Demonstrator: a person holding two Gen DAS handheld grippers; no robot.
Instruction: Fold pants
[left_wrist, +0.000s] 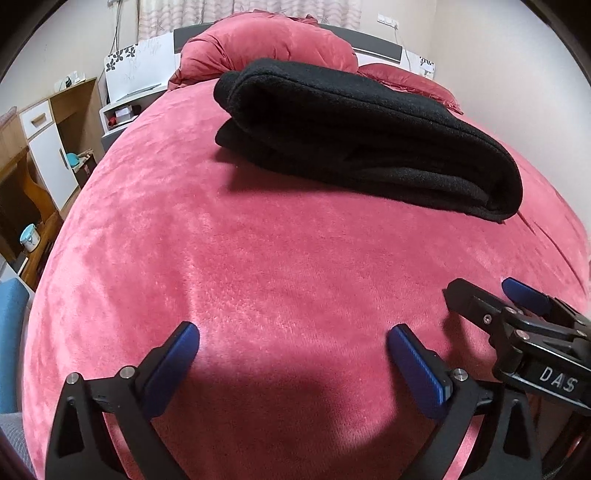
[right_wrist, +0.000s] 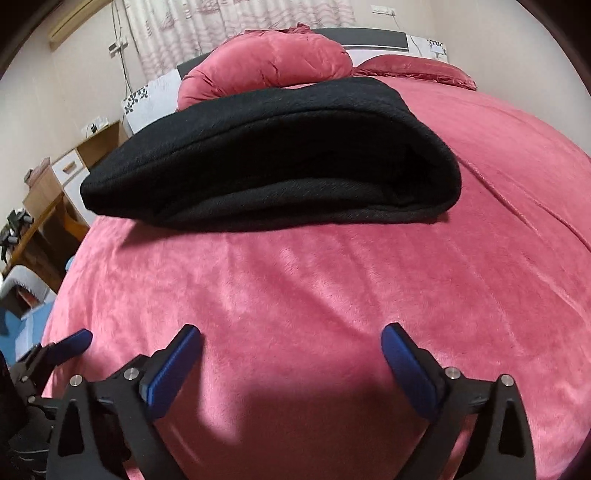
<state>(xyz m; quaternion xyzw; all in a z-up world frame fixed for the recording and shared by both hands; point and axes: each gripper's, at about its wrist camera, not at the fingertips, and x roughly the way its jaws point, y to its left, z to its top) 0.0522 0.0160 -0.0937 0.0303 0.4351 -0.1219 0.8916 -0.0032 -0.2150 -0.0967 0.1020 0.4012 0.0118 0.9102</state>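
Observation:
Black pants (left_wrist: 362, 136) lie folded in a thick stack on the pink bed cover (left_wrist: 258, 266), well ahead of both grippers; in the right wrist view the same pants (right_wrist: 273, 162) sit across the upper middle. My left gripper (left_wrist: 293, 338) stands open over bare cover, nothing between its blue pads. My right gripper (right_wrist: 291, 341) is open too, with only cover between its fingers. In the left wrist view the right gripper (left_wrist: 480, 291) shows at the right edge, apart from the pants. In the right wrist view one blue finger of the left gripper (right_wrist: 75, 341) pokes in at the lower left.
Pink pillows (left_wrist: 266, 44) lie at the head of the bed behind the pants. Left of the bed stand a wooden cabinet (left_wrist: 48, 140) with white doors and a white nightstand (left_wrist: 122, 114). A curtain (right_wrist: 240, 18) hangs behind the headboard.

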